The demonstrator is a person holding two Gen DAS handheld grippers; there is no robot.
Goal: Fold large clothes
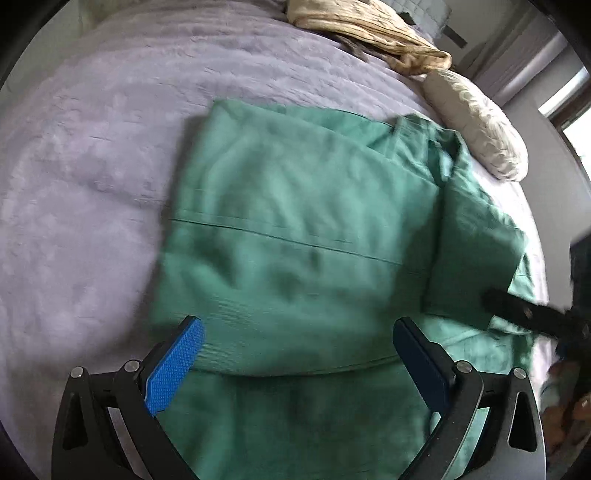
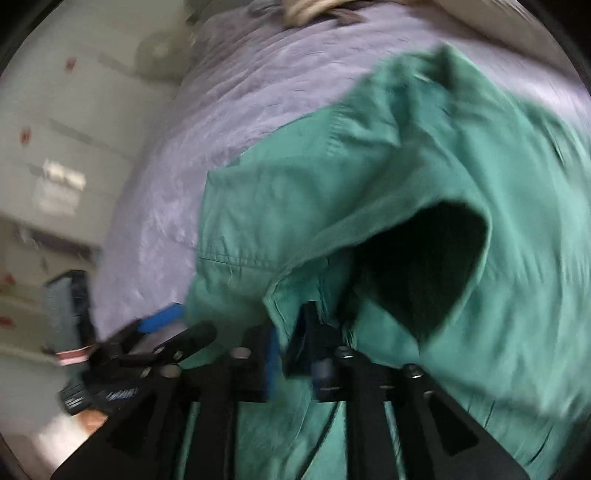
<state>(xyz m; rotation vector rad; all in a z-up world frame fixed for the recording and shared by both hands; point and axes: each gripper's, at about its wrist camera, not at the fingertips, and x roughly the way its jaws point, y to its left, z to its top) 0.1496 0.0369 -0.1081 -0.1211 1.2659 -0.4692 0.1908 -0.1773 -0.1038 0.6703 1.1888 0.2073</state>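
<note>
A green garment lies folded into a rough rectangle on the lilac bedspread. My left gripper hovers over its near edge, open, with nothing between the blue pads. A black finger of the right gripper reaches in at the garment's right side. In the right wrist view the green garment bulges up into a dark hollow fold. Its hemmed edge runs between the close-set fingers of my right gripper, which looks shut on it. The picture is blurred. The left gripper's blue pad shows at the left.
A cream pillow lies on the bed beyond the garment's right end, and a crumpled beige cloth at the far edge. The bedspread ends at the left, where a dark box stands on the floor.
</note>
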